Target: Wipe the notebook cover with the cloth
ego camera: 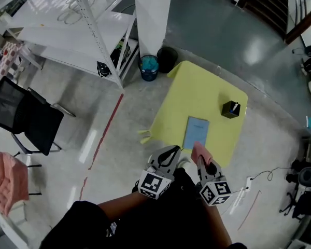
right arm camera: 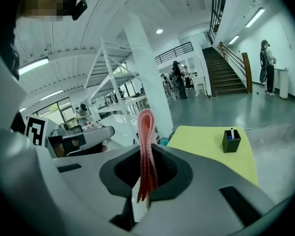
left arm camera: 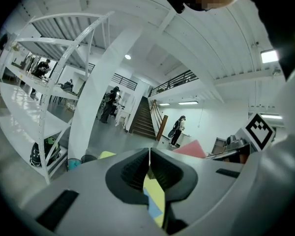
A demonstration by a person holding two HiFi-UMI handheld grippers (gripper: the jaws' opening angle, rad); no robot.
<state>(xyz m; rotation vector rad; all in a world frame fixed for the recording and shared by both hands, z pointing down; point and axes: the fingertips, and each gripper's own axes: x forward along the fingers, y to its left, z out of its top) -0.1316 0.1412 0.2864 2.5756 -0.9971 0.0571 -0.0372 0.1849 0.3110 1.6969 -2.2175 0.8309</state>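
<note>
Nearest you are your arms (ego camera: 119,206), and just past them the marker cubes (ego camera: 154,183) on the two tools. Your right gripper (ego camera: 201,154) is the one that matters. Its jaws are clamped on the pink cloth (ego camera: 199,150), which stands between them as a folded, ruffled strip. Your left gripper (ego camera: 171,150) sits just beside it, its jaws pressed together on nothing.

Straight ahead of the cloth lies the blue notebook (ego camera: 196,132), flat on the yellow table (ego camera: 197,87). Its long axis runs away from you, and its near short edge is just beyond the cloth's tip. The right gripper is the nearer of the two; the left sits off the notebook's near left corner. I can't tell how high the cloth hangs above the cover, but wiping looks not yet started, so the move is forward and down along that long axis.

Farther back, a black pen holder (ego camera: 230,109) stands toward the table's right side, apart from the notebook.
</note>
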